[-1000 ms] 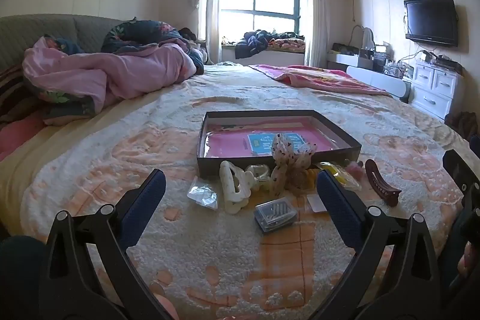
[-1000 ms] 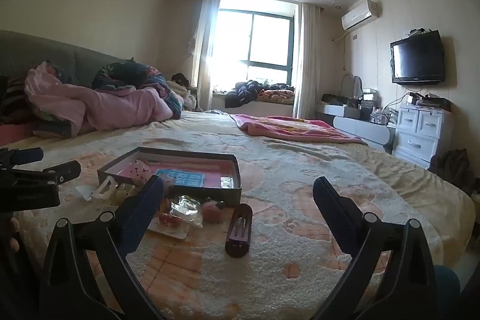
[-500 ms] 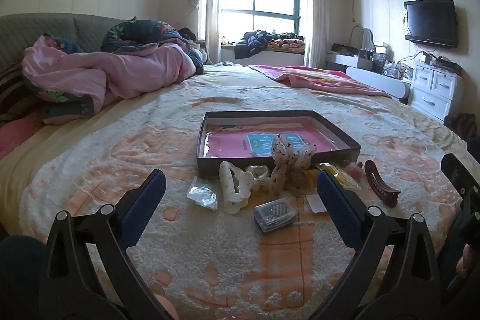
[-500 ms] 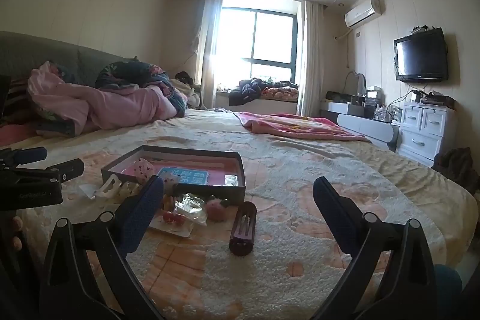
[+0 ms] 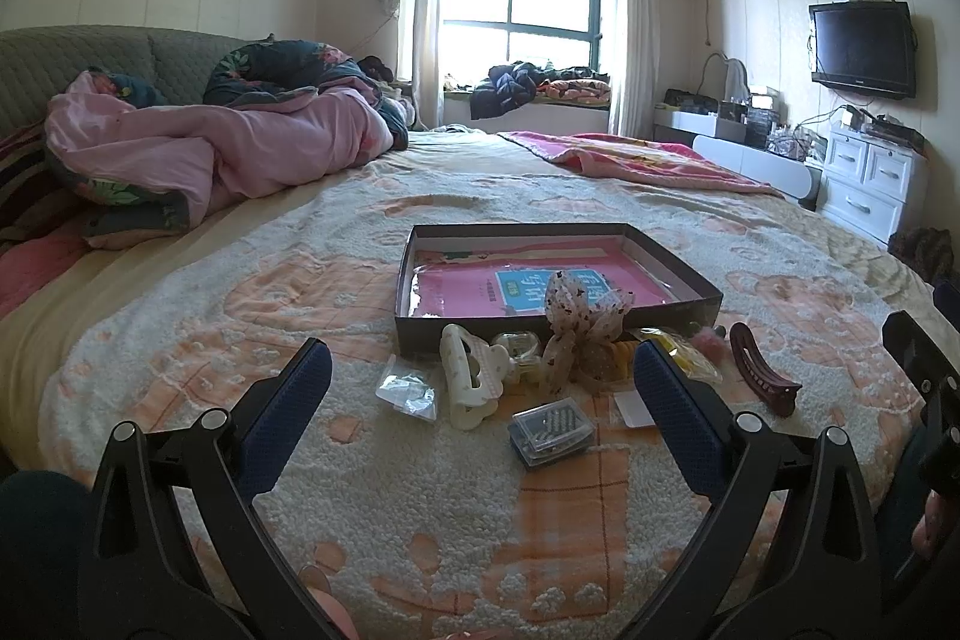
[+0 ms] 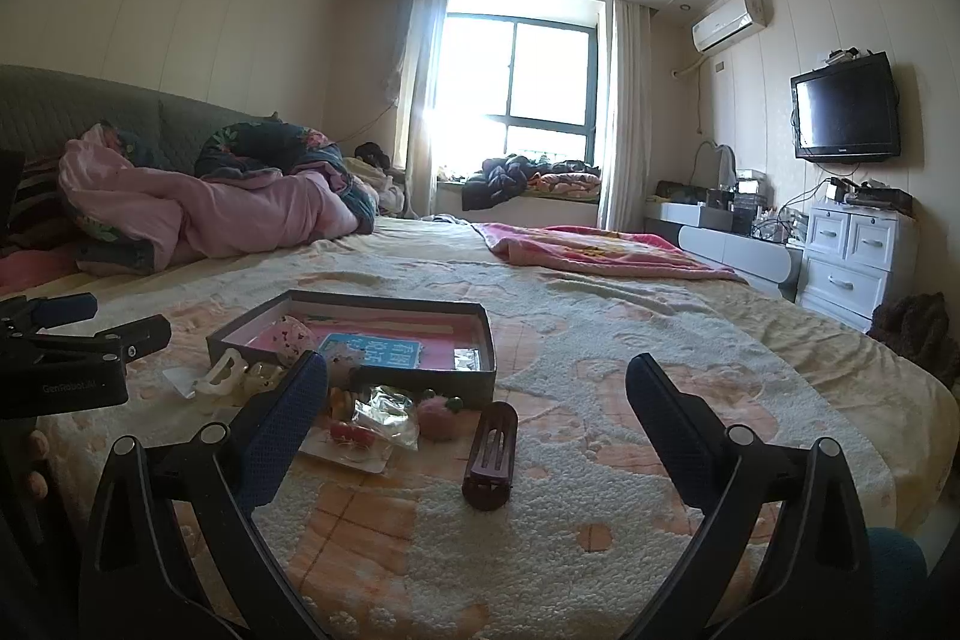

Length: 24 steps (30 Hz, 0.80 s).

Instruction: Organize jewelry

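Observation:
A shallow dark box with a pink sheet inside lies on the bed; it also shows in the right wrist view. In front of it lie a white claw clip, a spotted fabric bow, a small clear bag, a small clear case of pins and a brown hair clip, which also shows in the right wrist view. My left gripper is open and empty, hovering before the pile. My right gripper is open and empty, just short of the brown clip.
The bed has a fuzzy cream and orange blanket. A pink quilt is heaped at the back left, a pink blanket at the back right. White drawers and a wall TV stand to the right.
The right wrist view has crept forward and slightly right, so the brown clip sits closer to centre. The left gripper has barely moved. Both grippers stay open.

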Tool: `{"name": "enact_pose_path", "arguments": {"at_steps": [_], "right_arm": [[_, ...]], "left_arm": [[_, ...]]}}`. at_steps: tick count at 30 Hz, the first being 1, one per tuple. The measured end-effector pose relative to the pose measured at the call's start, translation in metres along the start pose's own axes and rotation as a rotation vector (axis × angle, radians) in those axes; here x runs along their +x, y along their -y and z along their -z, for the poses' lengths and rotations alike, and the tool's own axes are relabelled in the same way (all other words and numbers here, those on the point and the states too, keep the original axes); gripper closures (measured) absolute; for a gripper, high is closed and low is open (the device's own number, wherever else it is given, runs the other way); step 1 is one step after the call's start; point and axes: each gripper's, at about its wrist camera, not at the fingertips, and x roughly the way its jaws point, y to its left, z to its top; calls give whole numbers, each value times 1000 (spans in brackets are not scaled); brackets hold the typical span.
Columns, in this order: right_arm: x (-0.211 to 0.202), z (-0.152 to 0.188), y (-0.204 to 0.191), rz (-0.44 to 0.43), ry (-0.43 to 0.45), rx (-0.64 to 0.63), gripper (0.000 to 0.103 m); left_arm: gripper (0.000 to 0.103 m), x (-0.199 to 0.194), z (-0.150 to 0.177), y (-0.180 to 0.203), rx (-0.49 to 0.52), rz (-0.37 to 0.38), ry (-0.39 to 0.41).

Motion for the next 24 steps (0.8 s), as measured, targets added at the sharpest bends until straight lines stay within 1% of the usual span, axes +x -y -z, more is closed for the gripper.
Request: {"name": "enact_pose_path", "arguments": {"at_steps": [19,24], "right_arm": [[0,0,-1,2,-1,2,6],[0,-1,0,2,-1,3,6]], "left_arm": [[11,-2,-2,-1,-1,-1,1],[11,-1,-7,-4,-2,0,1]]}}
